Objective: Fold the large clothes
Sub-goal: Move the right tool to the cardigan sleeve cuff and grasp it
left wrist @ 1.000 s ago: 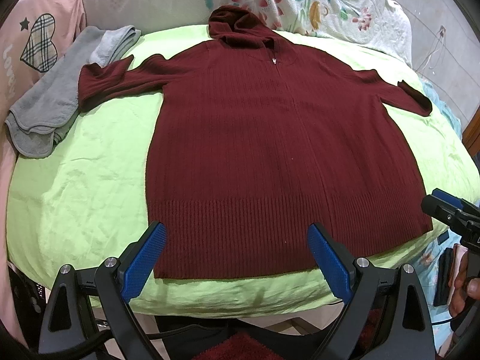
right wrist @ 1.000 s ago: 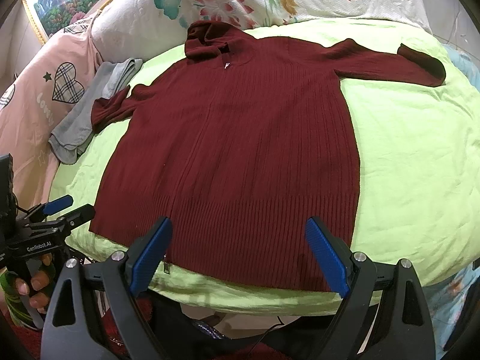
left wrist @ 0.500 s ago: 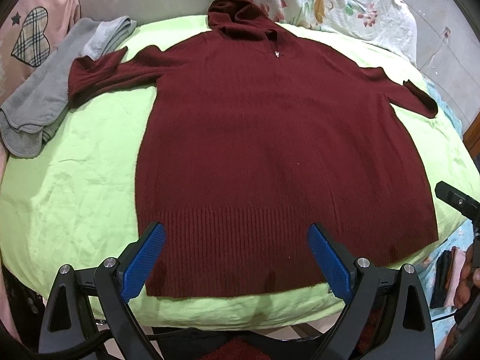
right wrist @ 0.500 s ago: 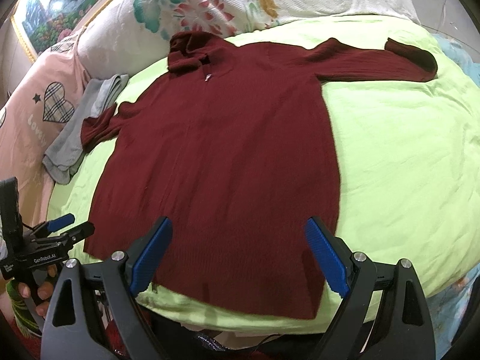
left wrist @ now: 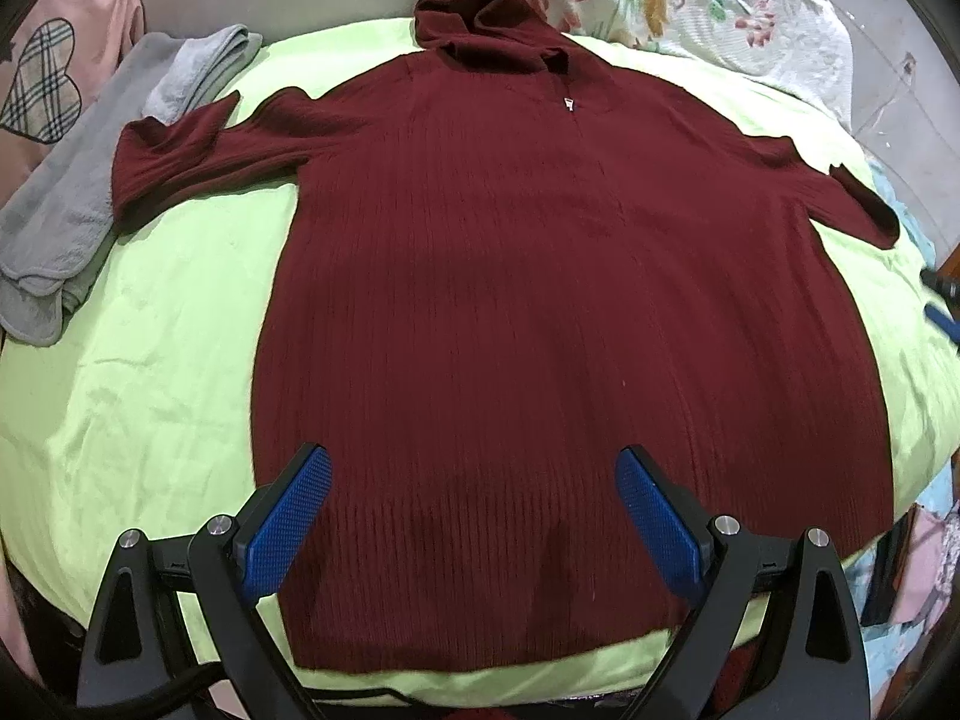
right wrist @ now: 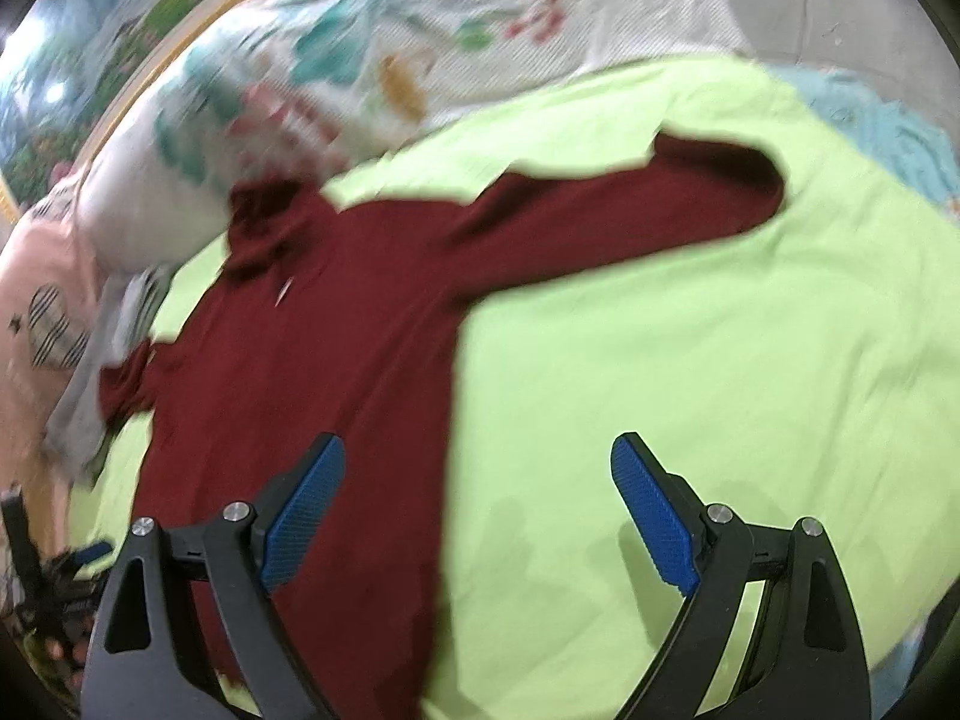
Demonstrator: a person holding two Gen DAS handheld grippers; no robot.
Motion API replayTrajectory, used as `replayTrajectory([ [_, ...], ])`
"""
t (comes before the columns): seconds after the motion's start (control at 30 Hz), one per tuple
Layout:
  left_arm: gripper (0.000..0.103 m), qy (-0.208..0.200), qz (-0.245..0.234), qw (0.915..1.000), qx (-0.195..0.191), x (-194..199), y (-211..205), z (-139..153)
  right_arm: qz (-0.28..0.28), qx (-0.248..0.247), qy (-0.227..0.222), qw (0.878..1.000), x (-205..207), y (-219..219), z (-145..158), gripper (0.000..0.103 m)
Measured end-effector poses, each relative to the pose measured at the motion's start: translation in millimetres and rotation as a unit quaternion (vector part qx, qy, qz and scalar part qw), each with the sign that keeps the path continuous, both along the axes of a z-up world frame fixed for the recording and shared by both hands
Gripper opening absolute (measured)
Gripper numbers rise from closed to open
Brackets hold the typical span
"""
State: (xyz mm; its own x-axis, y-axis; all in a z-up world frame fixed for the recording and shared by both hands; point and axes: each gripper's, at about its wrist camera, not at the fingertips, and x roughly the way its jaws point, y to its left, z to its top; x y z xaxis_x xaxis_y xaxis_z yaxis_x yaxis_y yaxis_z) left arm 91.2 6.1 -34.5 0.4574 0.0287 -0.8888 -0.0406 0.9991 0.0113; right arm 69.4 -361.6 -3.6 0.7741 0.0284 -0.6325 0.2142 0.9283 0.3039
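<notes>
Left wrist view: the hoodie (left wrist: 558, 324) lies flat and face up on the green sheet (left wrist: 150, 360) of the bed, hood toward the floral pillow (left wrist: 708, 6), both sleeves spread outward, hem at the near edge of the bed. The left gripper (left wrist: 474, 516) hangs over the hem with jaws released and spread wide, nothing between them (blue pads visible on both fingers). A grey garment (left wrist: 78, 192) lies at the left edge of the sheet, touching the cuff of the nearer sleeve. A pink cloth (left wrist: 54, 72) with a plaid heart lies beyond it. Right wrist view (blurred by motion): the right gripper (right wrist: 480, 510) is above the hoodie's (right wrist: 312, 384) side edge, with jaws released and empty; one finger is over the knit, the other over bare sheet (right wrist: 690, 324). One sleeve extends across the sheet toward the far right. The pillow (right wrist: 360, 66) lies behind the hood.
</notes>
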Motion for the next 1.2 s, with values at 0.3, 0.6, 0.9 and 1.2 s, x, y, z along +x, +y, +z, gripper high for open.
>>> replayTrajectory([
  [0.3,0.096,0.003,0.013,0.9997,-0.018,33.1,-5.4,-4.4,-0.076,-0.065,0.025,0.995,85.8,-117.6,17.6,0.077],
  [0.6,0.096,0.025,0.023,0.9994,0.000,71.5,-3.8,-22.2,-0.088,-0.140,0.103,0.981,178.3,-186.1,1.7,0.076],
  [0.9,0.096,0.015,0.031,0.9993,-0.018,111.1,-1.4,-25.9,-0.088,-0.133,0.127,0.979,198.6,-192.5,-12.3,0.006],
  [1.2,0.096,0.001,0.028,0.9989,-0.039,110.4,4.2,-23.7,-0.022,0.024,0.035,0.999,178.2,-58.2,30.1,0.005],
])
